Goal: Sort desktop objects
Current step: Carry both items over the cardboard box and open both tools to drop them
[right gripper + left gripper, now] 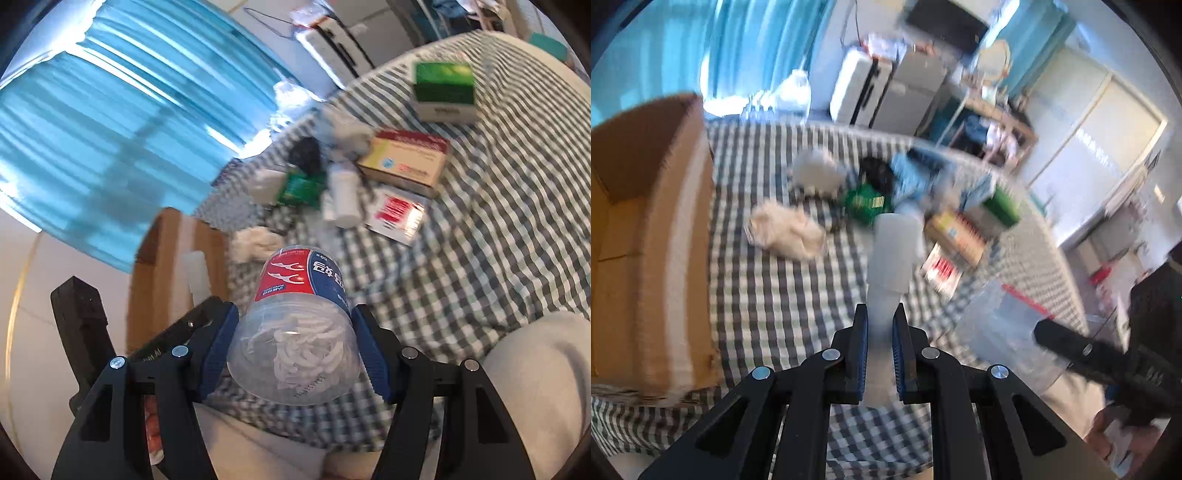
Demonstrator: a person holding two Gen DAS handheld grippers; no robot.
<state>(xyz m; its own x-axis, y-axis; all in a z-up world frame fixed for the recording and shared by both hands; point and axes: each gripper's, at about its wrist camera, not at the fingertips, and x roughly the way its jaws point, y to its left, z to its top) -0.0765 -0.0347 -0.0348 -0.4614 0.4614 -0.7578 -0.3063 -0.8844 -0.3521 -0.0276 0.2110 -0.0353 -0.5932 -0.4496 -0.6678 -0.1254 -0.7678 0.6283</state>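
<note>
My left gripper (880, 325) is shut on a white plastic bottle (892, 258) and holds it above the checked tablecloth (768, 295). The same bottle (195, 275) shows in the right wrist view beside the cardboard box. My right gripper (295, 321) is shut on a clear jar of floss picks (297, 328) with a red and blue label. That jar (1001, 325) shows blurred at the right of the left wrist view.
An open cardboard box (646, 236) stands at the table's left edge. A pile lies at mid-table: crumpled tissue (786, 230), green packet (866, 201), medicine box (406, 158), red-white sachet (397, 214), white bottle (343, 197), green-white box (443, 90).
</note>
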